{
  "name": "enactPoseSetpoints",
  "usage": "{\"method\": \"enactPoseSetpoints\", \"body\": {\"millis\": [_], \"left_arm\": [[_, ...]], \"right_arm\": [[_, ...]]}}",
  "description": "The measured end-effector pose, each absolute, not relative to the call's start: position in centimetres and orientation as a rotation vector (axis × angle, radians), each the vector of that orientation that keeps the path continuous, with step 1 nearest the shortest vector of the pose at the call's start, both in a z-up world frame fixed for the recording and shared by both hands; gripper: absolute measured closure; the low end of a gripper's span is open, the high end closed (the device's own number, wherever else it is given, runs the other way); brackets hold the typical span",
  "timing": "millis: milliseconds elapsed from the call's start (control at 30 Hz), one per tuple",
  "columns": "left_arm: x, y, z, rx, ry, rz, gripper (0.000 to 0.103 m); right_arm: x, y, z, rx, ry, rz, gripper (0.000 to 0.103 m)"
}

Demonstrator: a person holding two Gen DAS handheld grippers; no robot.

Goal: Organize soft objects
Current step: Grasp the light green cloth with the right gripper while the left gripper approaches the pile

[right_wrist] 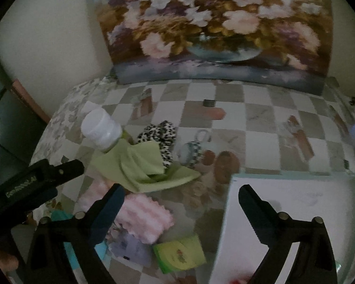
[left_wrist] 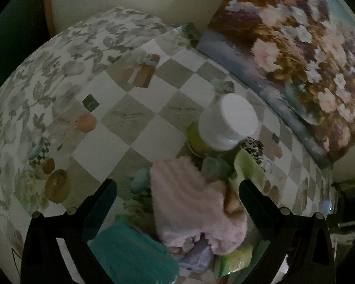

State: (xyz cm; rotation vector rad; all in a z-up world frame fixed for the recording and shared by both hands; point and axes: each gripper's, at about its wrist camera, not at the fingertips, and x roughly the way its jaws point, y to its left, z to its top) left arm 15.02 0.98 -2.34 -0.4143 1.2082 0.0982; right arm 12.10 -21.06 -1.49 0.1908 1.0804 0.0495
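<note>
Both sets of fingers spread wide, nothing held. Left gripper (left_wrist: 177, 196) hangs over the pink fluffy towel (left_wrist: 191, 198), one finger each side, no contact I can confirm. Right gripper (right_wrist: 181, 198) is over the gap between that towel (right_wrist: 144, 215) and the white container (right_wrist: 293, 220).

Landmark = the towel:
- green cloth (right_wrist: 144, 168) just behind it, crumpled, leaning against the white-capped bottle (right_wrist: 101, 127)
- leopard-print fabric (right_wrist: 161, 135) behind the green cloth, touching it
- green packet (right_wrist: 179, 253) in front and toward the container
- lilac packet (right_wrist: 130, 246) just in front, partly under the towel edge
- teal item (left_wrist: 132, 253) beside it on the left-gripper side
- white container well off to the right, looks like the drop target; can't confirm

Judgement: current step is picking the pink towel with the left.

To do it well:
- descend straight, pinch a thick fold near the middle, not the fringe
- bite deep; a shallow pinch in the pile will slip
- lift slowly, check lilac packet doesn't ride up
- keep clear of the bottle, it looks tippy
- right stays out of the lift path
</note>
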Motion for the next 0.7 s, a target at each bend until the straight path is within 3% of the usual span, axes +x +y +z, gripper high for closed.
{"method": "enactPoseSetpoints", "body": {"millis": [433, 700], "left_arm": [[15.9, 2.0, -3.7, -0.484, 1.246, 0.129, 0.001], [15.8, 2.0, -4.1, -0.525, 1.261, 0.118, 0.001]], "right_arm": [[15.2, -18.7, -5.0, 0.214, 1.116, 0.173, 0.023], [15.8, -18.1, -6.5, 0.266, 1.145, 0.219, 0.045]]}}
